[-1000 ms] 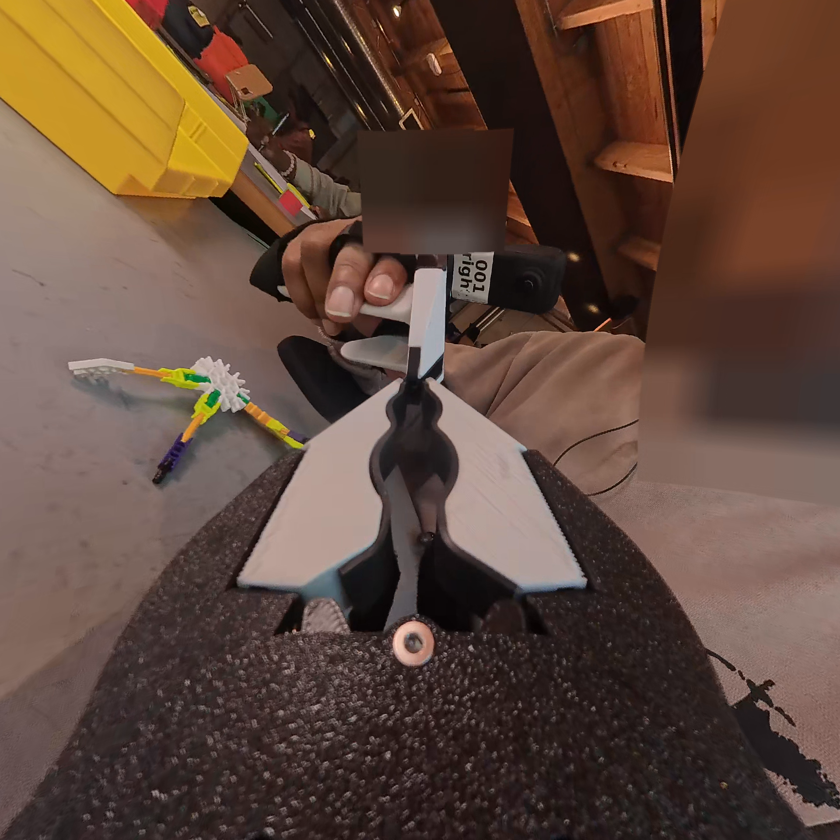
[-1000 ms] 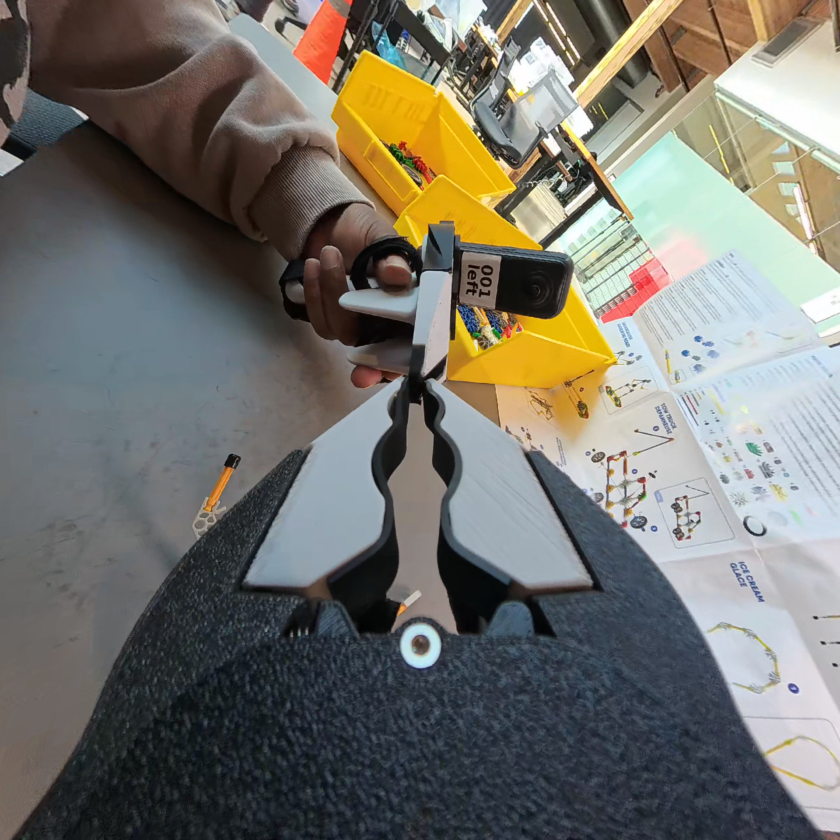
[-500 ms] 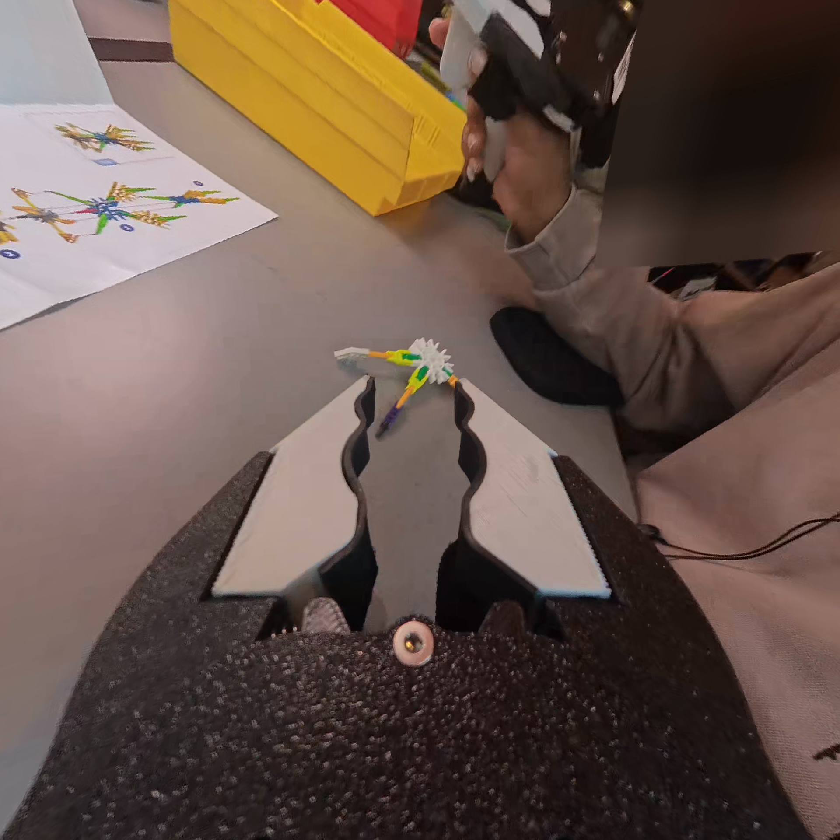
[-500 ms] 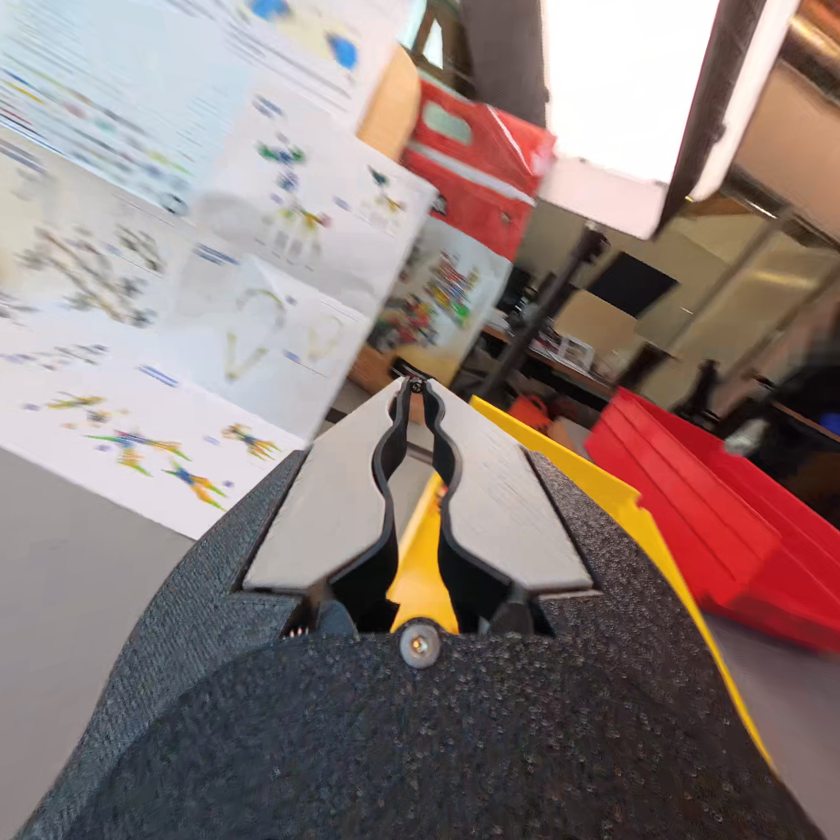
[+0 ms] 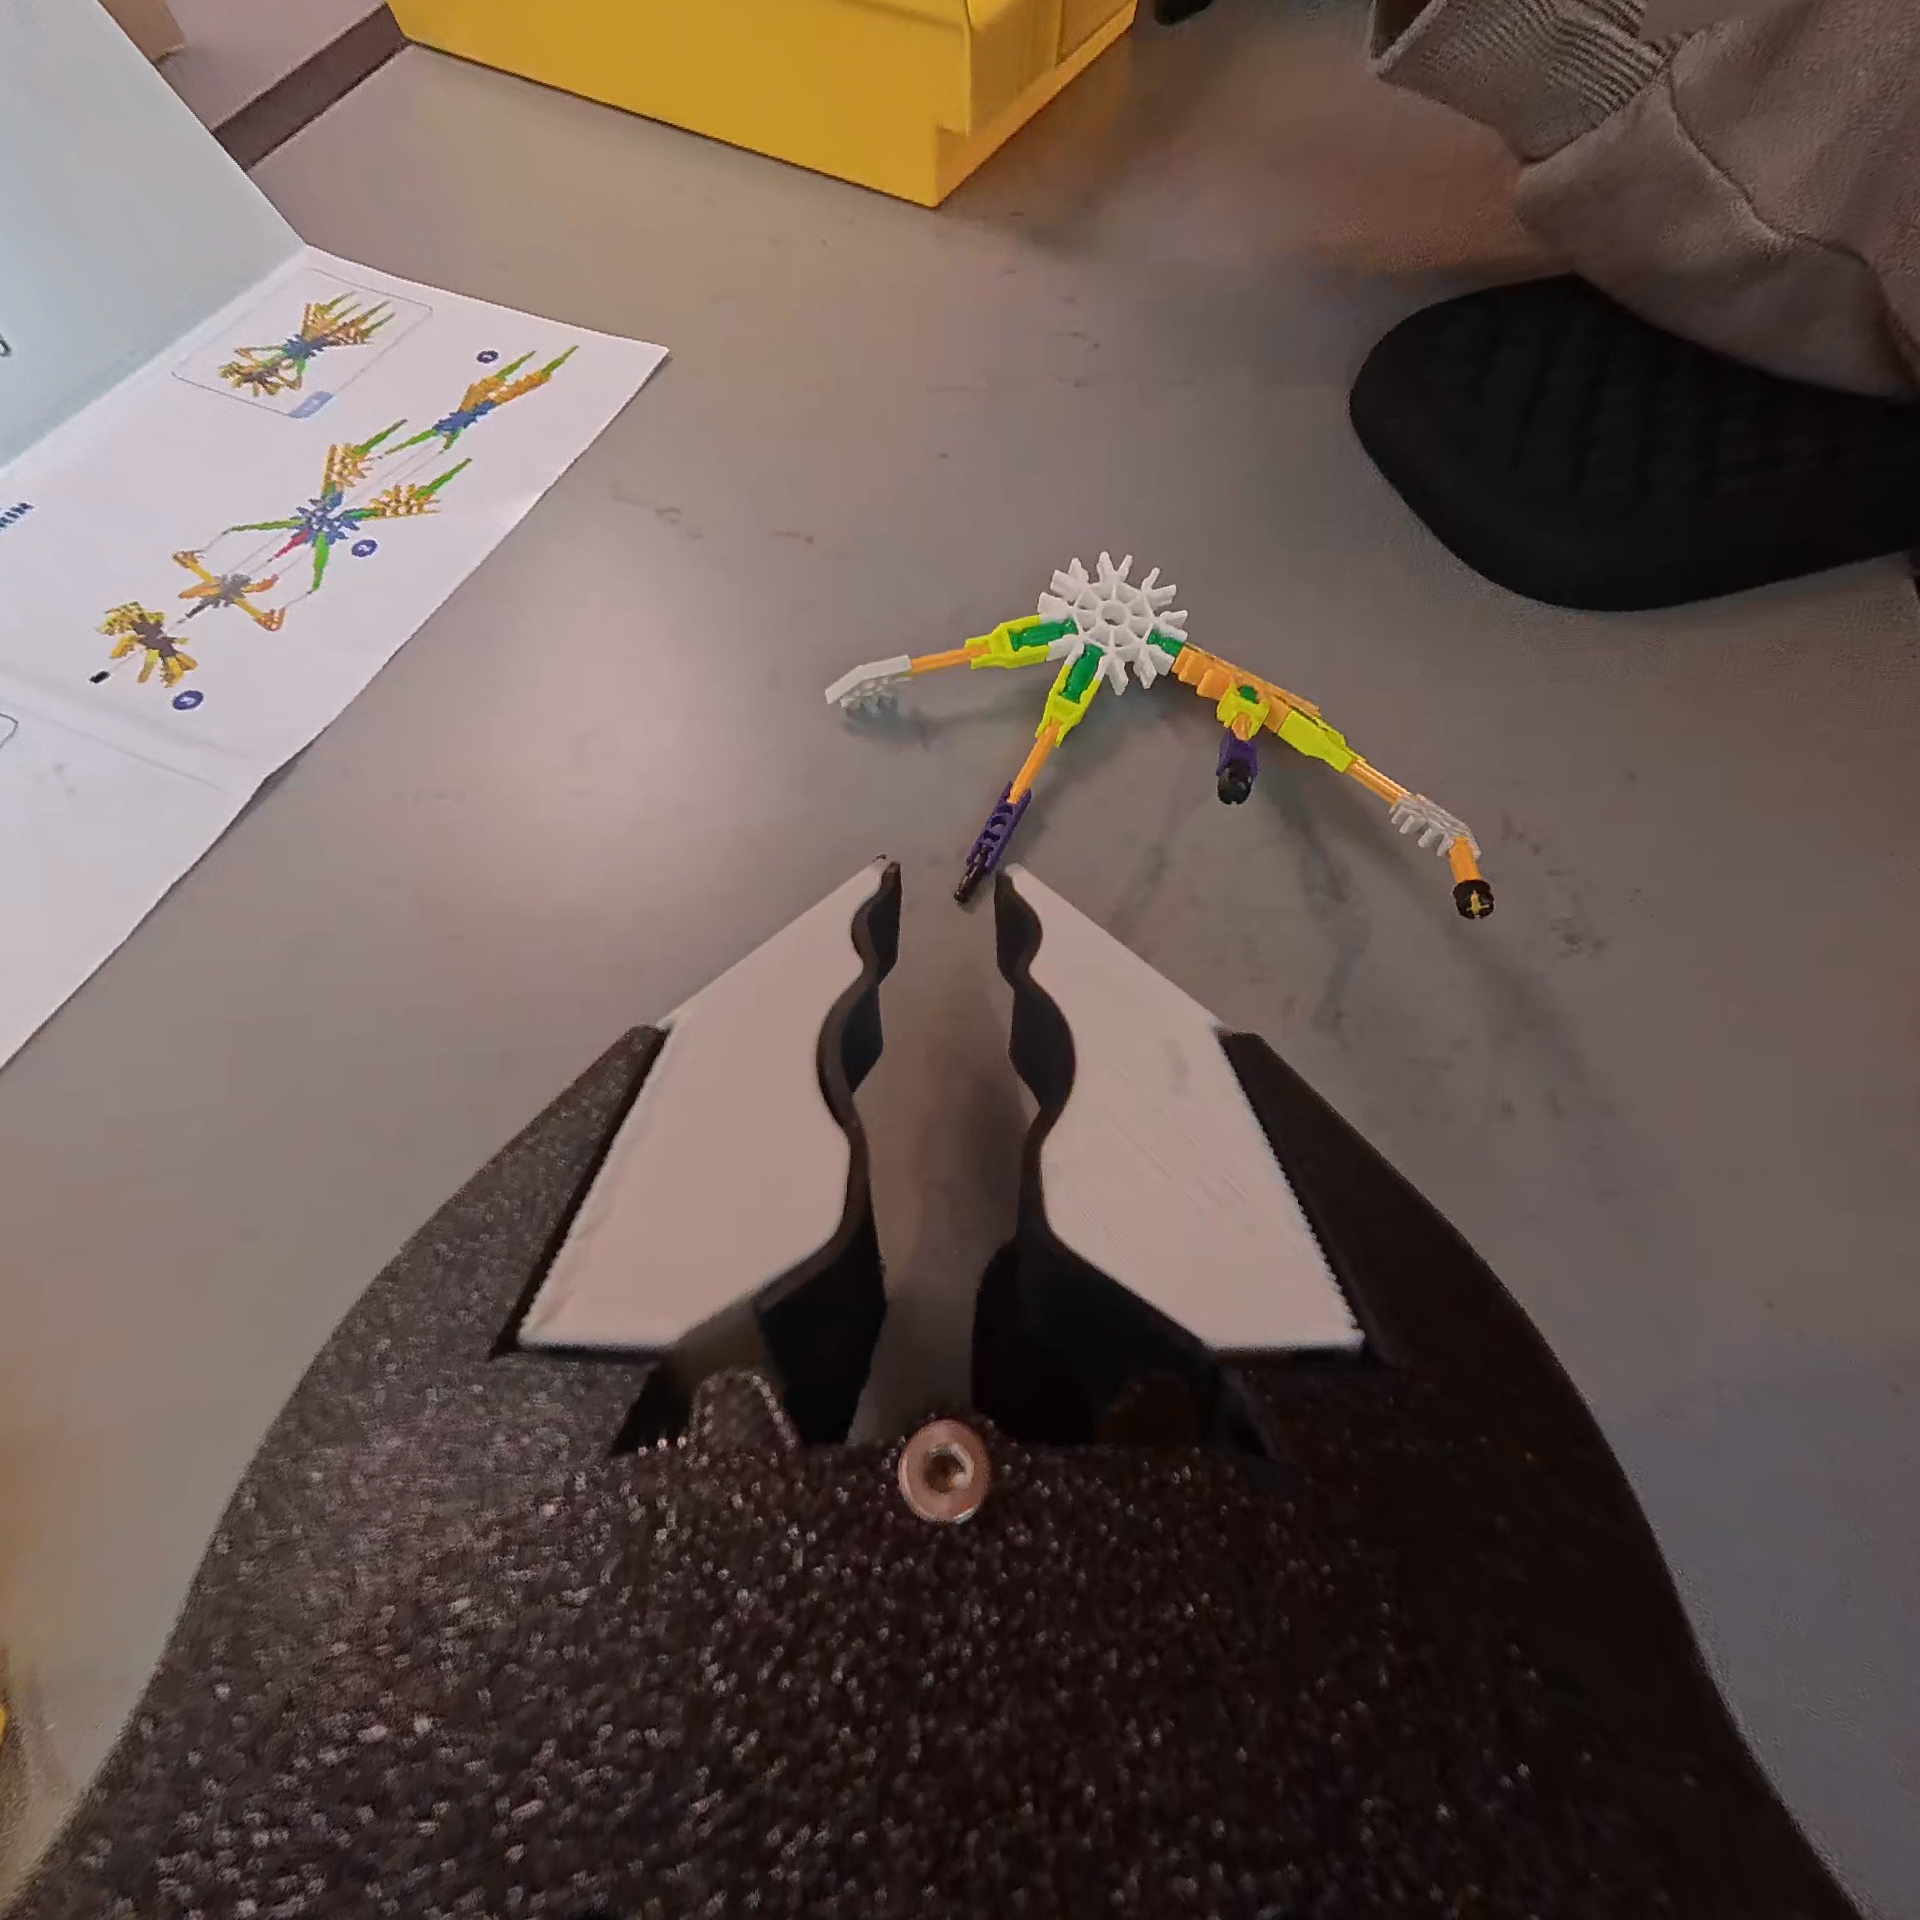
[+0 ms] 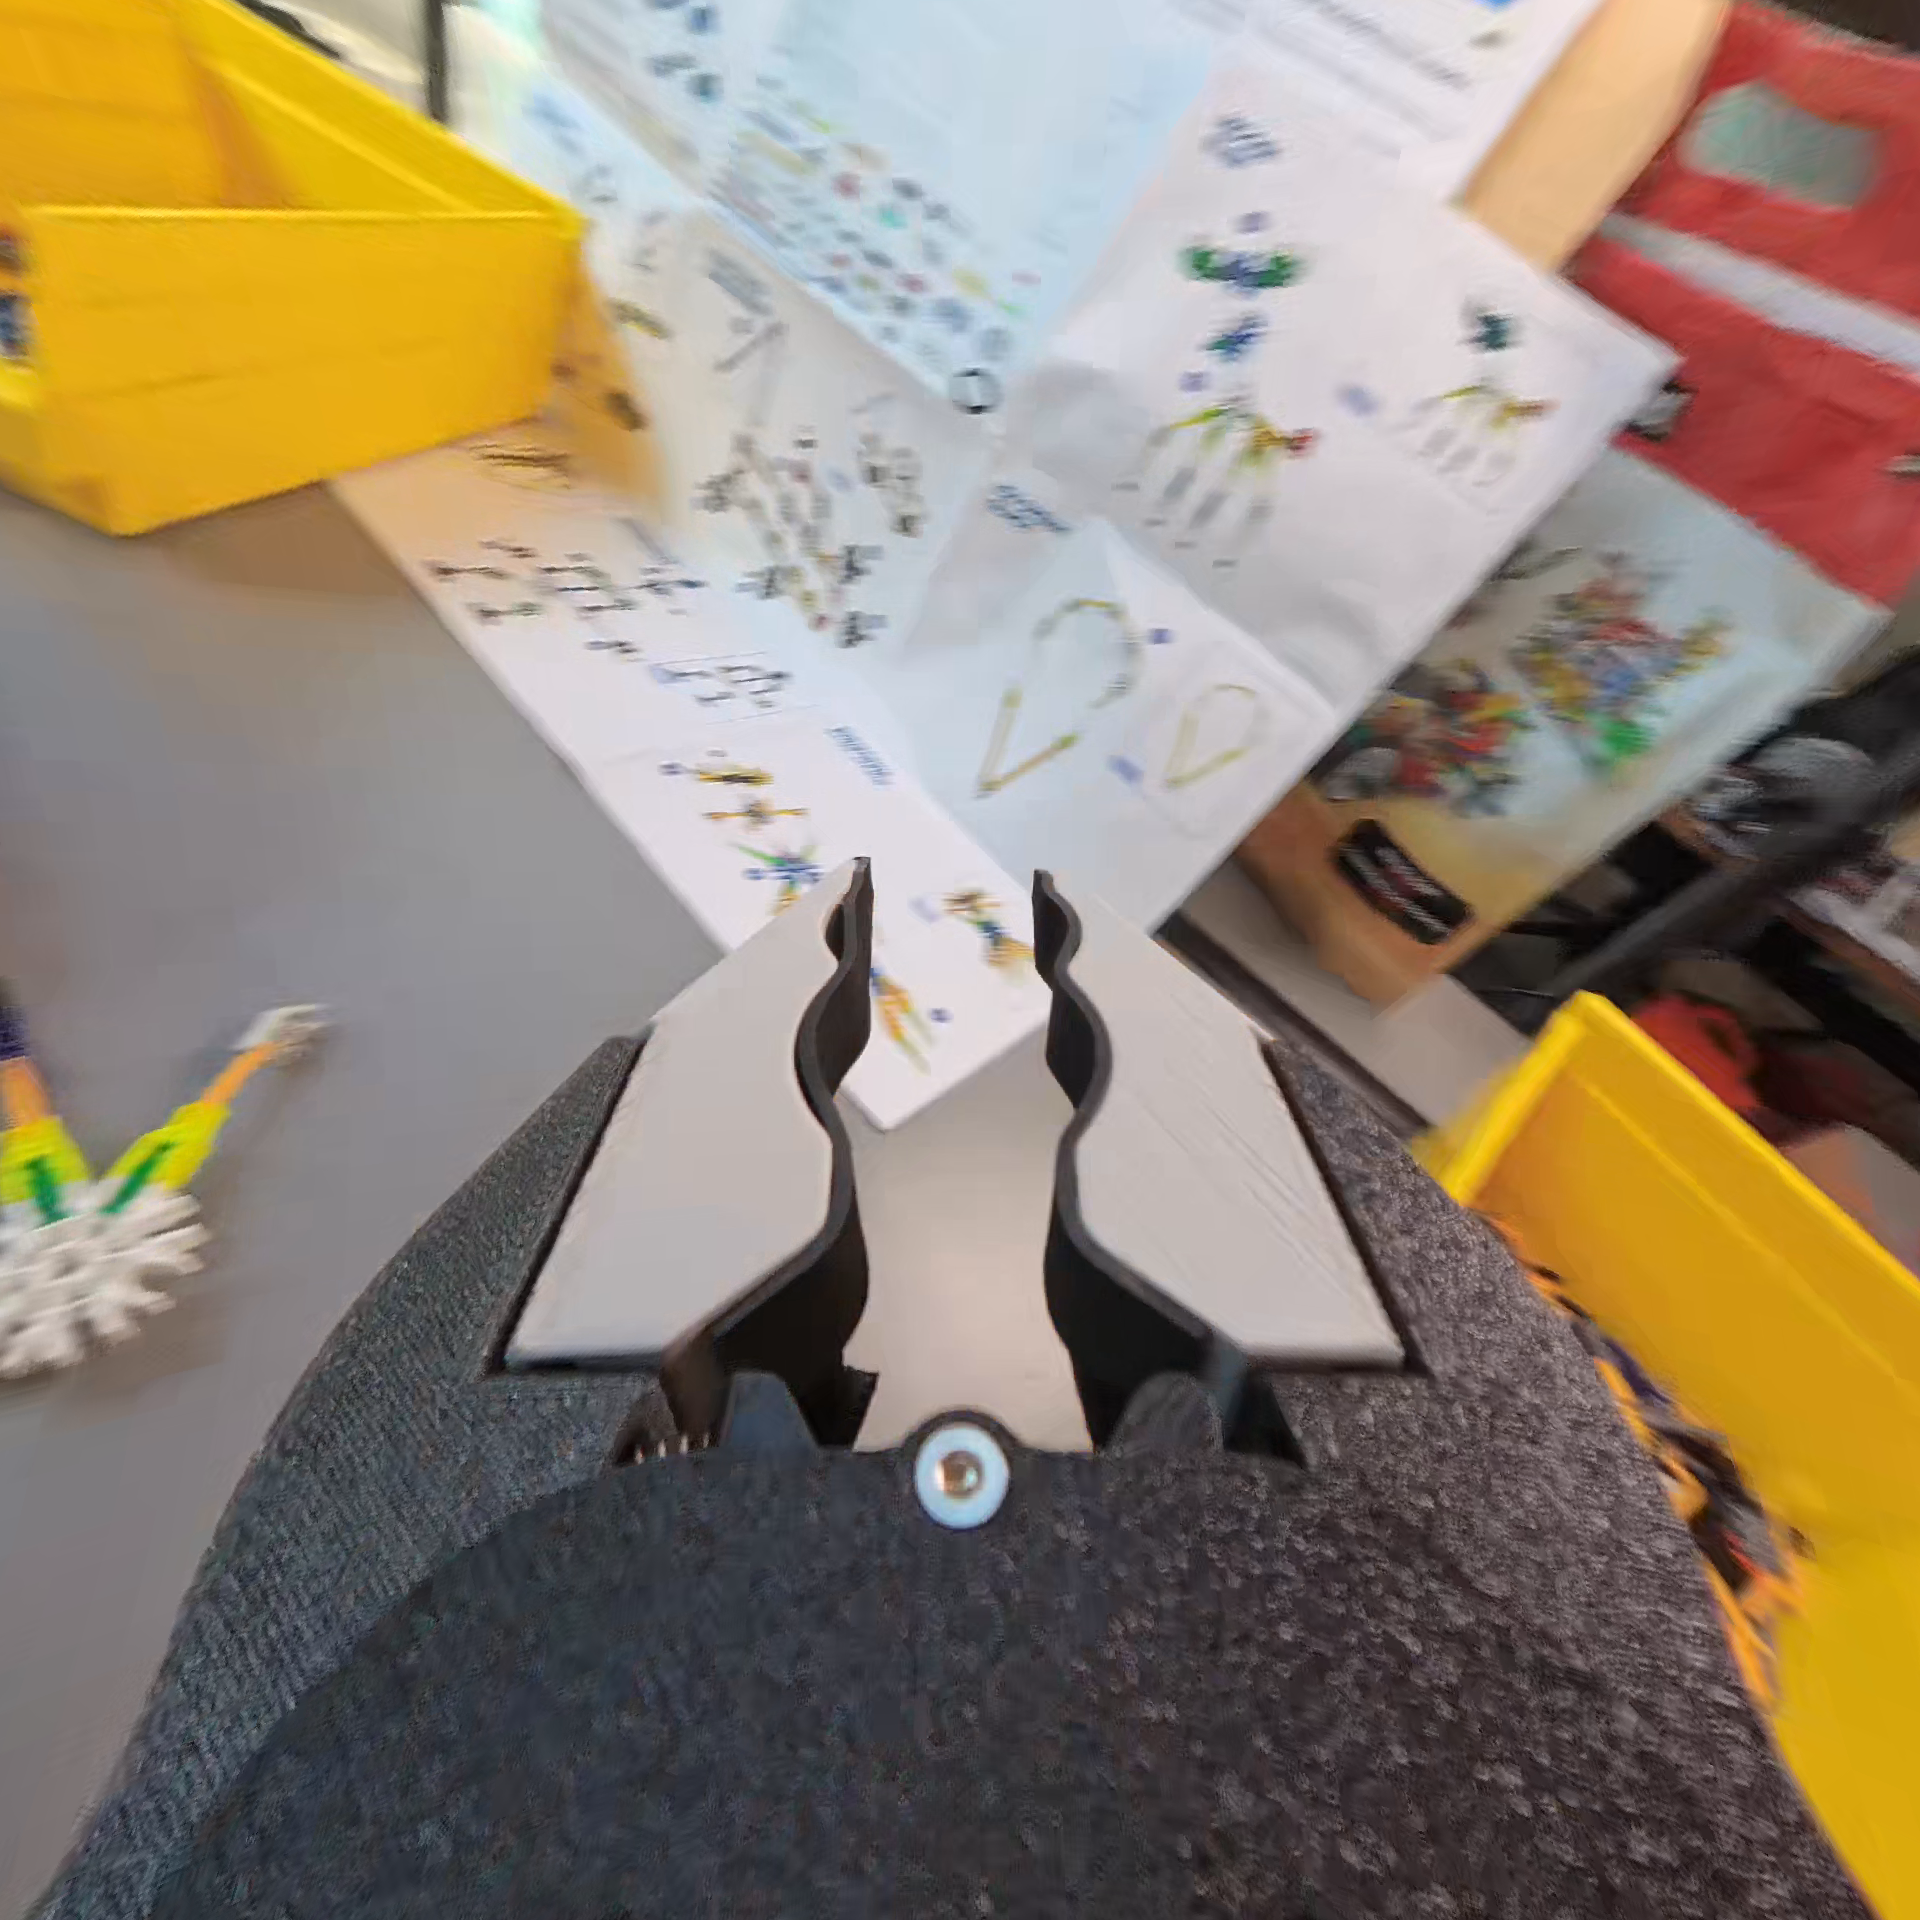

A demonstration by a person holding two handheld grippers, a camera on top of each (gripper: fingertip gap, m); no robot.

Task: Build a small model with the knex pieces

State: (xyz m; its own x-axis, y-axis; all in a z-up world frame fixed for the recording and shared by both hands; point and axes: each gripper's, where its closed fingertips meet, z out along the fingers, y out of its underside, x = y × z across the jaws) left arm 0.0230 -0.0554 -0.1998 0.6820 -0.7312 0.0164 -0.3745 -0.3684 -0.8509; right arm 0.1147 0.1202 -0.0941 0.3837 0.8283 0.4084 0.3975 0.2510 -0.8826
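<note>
A small rod-and-connector model (image 5: 1117,665) with a white snowflake hub, green, yellow, orange and purple pieces lies flat on the grey table (image 5: 520,935). My left gripper (image 5: 943,878) is open and empty, its tips just short of the model's purple leg end (image 5: 992,836). My right gripper (image 6: 951,883) is open and empty, held above the table and pointing at the white instruction sheet (image 6: 1039,520). The same model (image 6: 94,1205) shows blurred at the left edge of the right wrist view.
Yellow bins stand at the back (image 5: 831,73) and in the right wrist view at upper left (image 6: 260,312) and lower right (image 6: 1662,1299). The instruction sheet (image 5: 208,540) lies left. A sleeve (image 5: 1714,156) and a black object (image 5: 1621,447) are at right. A red box (image 6: 1766,260) stands behind. Across from one pair of fingers to the other is roughly 25 cm.
The left gripper opened, swung down toward the table and closed in on the model. The right gripper swung away from the left one, then down over the sheet, and opened.
</note>
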